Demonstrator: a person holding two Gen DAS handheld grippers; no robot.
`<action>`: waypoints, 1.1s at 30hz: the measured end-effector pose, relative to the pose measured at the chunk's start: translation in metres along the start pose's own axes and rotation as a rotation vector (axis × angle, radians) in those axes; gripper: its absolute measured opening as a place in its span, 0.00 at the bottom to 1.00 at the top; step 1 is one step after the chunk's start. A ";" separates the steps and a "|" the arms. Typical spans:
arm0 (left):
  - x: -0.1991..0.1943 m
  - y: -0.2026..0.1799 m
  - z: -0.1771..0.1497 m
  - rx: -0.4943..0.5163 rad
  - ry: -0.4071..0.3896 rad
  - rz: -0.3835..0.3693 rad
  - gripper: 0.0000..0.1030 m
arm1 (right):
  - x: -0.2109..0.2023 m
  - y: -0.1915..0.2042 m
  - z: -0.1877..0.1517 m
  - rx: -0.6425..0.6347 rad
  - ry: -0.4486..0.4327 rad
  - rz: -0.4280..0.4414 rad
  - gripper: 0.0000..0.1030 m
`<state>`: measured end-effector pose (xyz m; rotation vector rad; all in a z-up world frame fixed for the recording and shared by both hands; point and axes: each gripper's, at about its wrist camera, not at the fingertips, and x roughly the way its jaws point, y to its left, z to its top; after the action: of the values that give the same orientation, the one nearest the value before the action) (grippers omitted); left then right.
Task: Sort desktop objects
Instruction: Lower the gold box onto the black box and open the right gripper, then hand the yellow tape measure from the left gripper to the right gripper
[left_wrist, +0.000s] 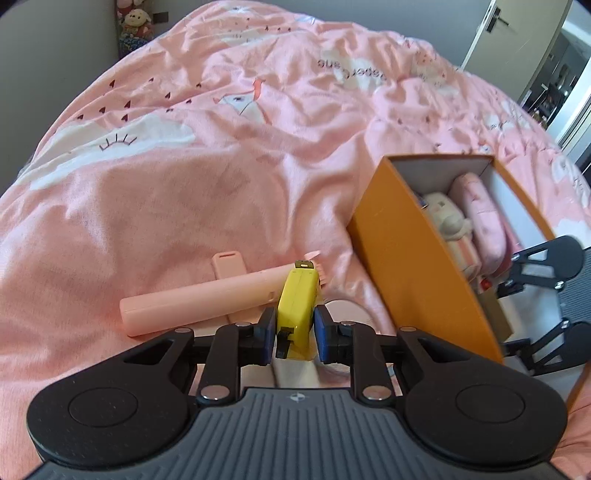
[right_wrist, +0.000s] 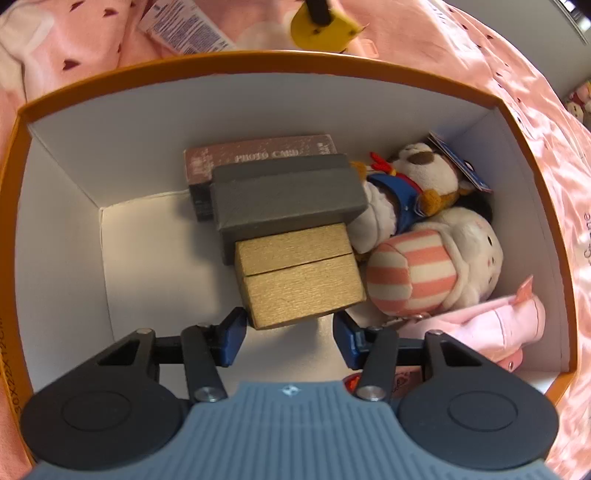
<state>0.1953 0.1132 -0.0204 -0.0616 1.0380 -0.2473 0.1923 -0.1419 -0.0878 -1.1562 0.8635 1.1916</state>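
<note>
Left gripper (left_wrist: 294, 334) clamped yellow tape measure (left_wrist: 297, 304): rigid, smooth, likely slippery; flat sides suit gripping. Right gripper (right_wrist: 290, 332) open above gold box (right_wrist: 301, 282).

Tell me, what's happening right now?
Left gripper clamped on yellow tape measure. Right gripper open inside orange box, over gold box. Nothing blocking.

A bed (left_wrist: 229, 155) (pink printed quilt) carries an orange box (left_wrist: 413, 266), a pink tube (left_wrist: 195, 302) and a labelled tube (right_wrist: 184, 29).
</note>
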 end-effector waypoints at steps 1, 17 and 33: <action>-0.005 -0.004 0.000 -0.002 -0.013 -0.012 0.24 | 0.001 0.000 0.000 0.009 0.002 0.001 0.52; -0.029 -0.115 0.018 0.110 -0.059 -0.253 0.23 | -0.058 -0.019 -0.039 0.286 -0.108 0.004 0.50; 0.058 -0.185 0.022 0.070 0.168 -0.341 0.23 | -0.066 -0.043 -0.053 0.634 -0.154 0.072 0.59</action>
<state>0.2105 -0.0811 -0.0274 -0.1571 1.1825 -0.6063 0.2245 -0.2081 -0.0283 -0.5165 1.0674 0.9436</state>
